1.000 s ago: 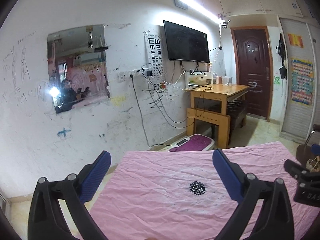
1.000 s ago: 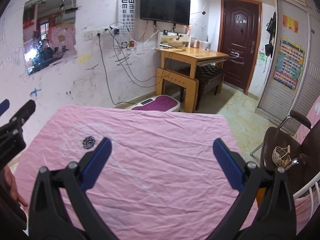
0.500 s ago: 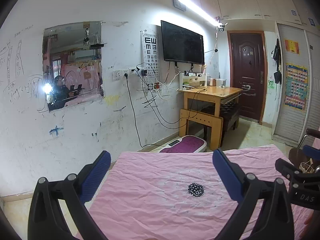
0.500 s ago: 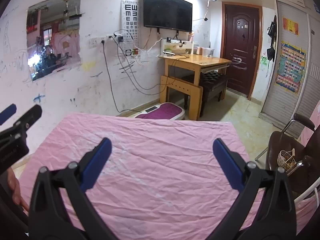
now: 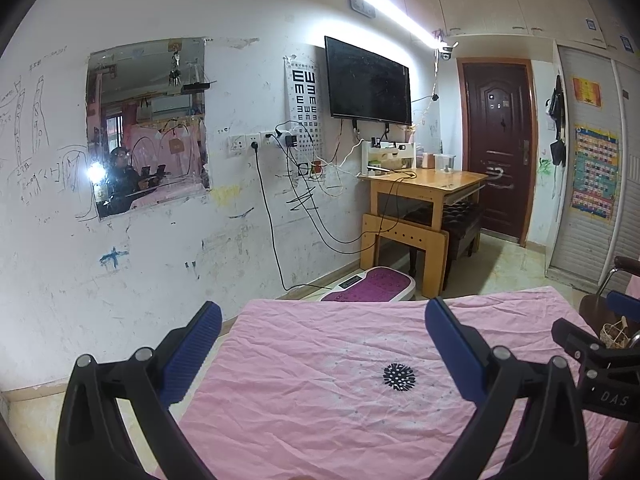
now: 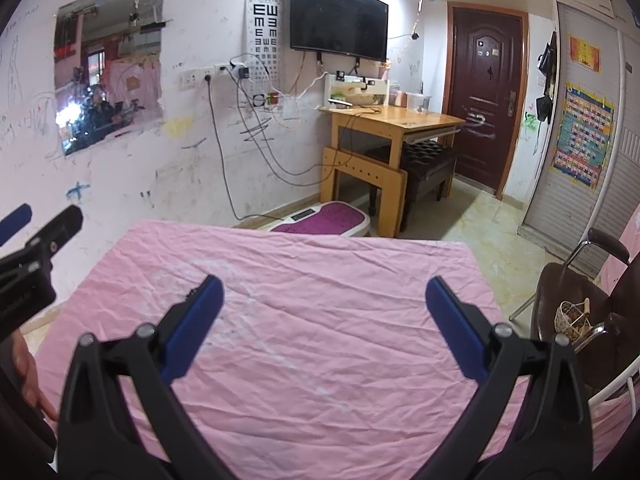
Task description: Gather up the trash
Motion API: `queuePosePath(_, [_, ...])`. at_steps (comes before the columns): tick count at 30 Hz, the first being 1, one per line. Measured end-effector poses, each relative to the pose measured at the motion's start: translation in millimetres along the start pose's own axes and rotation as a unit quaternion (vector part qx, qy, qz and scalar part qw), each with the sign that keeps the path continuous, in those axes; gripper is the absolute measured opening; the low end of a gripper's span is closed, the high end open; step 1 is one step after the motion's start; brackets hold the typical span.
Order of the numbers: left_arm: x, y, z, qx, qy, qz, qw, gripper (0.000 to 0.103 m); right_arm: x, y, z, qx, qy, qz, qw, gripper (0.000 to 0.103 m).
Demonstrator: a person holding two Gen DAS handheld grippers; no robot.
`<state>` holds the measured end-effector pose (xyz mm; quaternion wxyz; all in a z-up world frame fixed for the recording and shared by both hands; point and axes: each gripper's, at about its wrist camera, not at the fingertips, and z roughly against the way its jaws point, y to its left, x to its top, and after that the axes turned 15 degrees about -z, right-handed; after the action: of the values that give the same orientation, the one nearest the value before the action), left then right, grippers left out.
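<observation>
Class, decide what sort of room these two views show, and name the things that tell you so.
Probably a lived-in home bedroom: a bed under a pink sheet, a wall-mounted TV, and a wooden desk beside the door.

The left tongs (image 5: pixel 322 344) fill the lower frame, blue pads spread wide and holding nothing, above a pink bedsheet (image 5: pixel 304 412). A black spiky object (image 5: pixel 399 377) lies on the sheet at lower centre-right. The right tongs (image 5: pixel 600 364) show at the right edge. A wooden desk (image 5: pixel 430 184) stands at centre right.
</observation>
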<state>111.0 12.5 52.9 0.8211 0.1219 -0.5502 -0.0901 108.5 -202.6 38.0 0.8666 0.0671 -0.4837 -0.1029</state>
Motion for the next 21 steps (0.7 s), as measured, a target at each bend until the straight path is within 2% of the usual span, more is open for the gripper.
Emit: queuePosePath(21, [-2.3, 0.1, -2.0, -0.002, 0.004, -0.001, 1.0, 0.097, -5.7, -3.2, -4.1, 0.0, 0.005, 0.001, 1.0, 0.097])
